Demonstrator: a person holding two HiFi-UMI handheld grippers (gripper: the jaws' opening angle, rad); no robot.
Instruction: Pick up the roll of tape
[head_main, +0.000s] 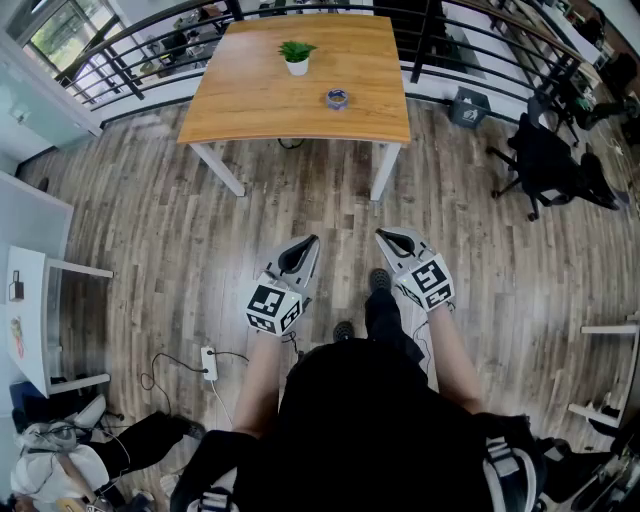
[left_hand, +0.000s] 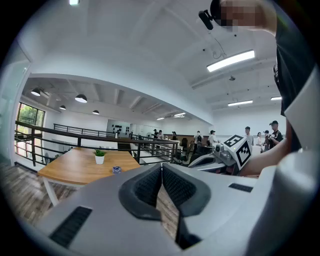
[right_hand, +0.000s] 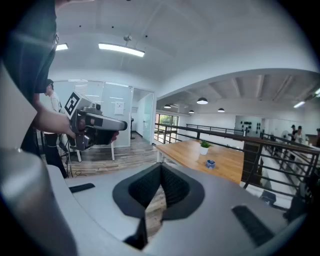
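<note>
Head view: I hold my left gripper (head_main: 309, 244) and right gripper (head_main: 384, 238) side by side above the plank floor (head_main: 150, 230), each with its jaws pressed together and nothing between them. The roll of tape (head_main: 337, 98) lies on the wooden table (head_main: 250, 115), well ahead of both grippers, near the potted plant (head_main: 297, 57) and on its right.

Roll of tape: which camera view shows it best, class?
The head view: it looks down on the roll of tape, showing its ring shape on the table. Both gripper views show it only as a small, distant blue speck, side-on.
</note>
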